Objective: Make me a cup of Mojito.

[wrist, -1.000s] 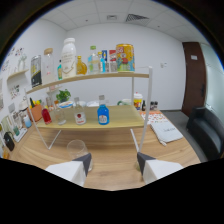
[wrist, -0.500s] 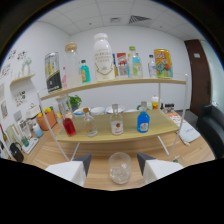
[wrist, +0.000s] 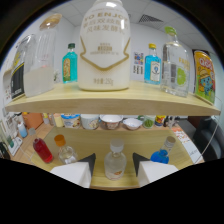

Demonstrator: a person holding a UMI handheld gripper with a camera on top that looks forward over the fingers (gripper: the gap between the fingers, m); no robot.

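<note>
1. Two white jaws of the gripper [wrist: 114, 172] stand released, with a wide gap between their dark tips.
2. Between the jaws, with space at either side, a small clear bottle [wrist: 115, 161] with a pale cap stands upright on the lower shelf [wrist: 145, 142]; neither jaw presses on it.
3. Left of the jaws on the same shelf stand a clear bottle with an orange top [wrist: 62, 148] and, farther left, a red bottle [wrist: 42, 150].
4. Right of the jaws, a blue bottle [wrist: 161, 155] with a pale cap stands on the lower shelf.
5. Beyond the jaws, at the back of the lower shelf, a row of small bowls and cups [wrist: 111, 121] runs under the upper board.
6. Above the jaws, the upper shelf [wrist: 100, 100] carries a large white jar [wrist: 105, 45] with a printed label, straight over the gap.
7. Left of the jar stand a teal bottle [wrist: 70, 63] and a tall clear pitcher [wrist: 39, 57] holding a pale layer at its base.
8. Right of the jar stand a light-blue bottle [wrist: 152, 64], a clear bottle with a green label [wrist: 175, 65] and a yellow printed box [wrist: 203, 75].
</note>
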